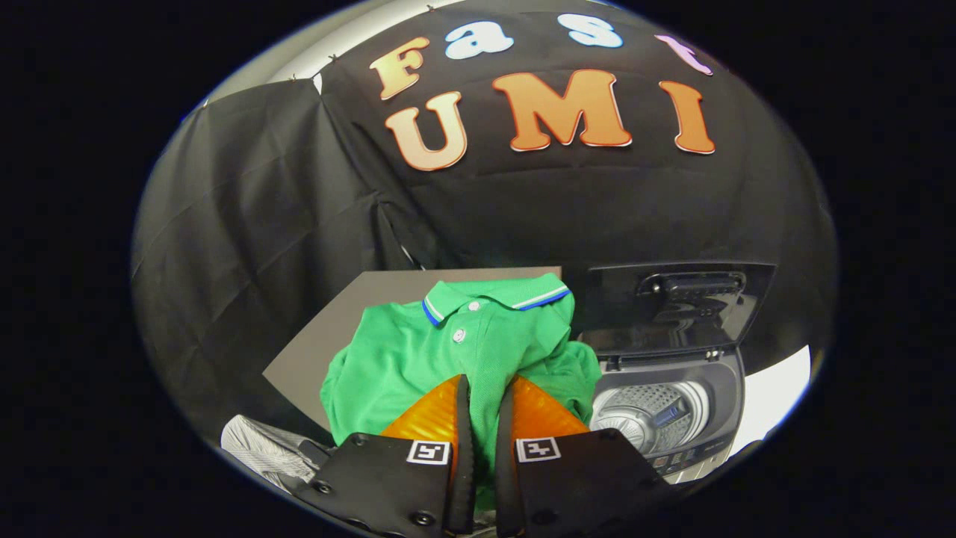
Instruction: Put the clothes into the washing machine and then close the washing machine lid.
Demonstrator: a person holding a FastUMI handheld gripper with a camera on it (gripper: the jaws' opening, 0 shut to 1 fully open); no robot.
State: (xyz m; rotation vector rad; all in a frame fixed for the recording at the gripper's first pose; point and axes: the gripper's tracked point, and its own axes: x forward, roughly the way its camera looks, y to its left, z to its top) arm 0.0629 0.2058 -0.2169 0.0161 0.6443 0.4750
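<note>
Gripper view: tongs [484, 392] pinching one shirt [455, 351]

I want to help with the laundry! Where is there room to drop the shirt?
The open steel drum of the grey top-loading washing machine has bare room, below its raised dark lid. The grey board behind the shirt is bare too. It is crowded at the gripper, whose jaws pinch the green polo shirt.
</note>
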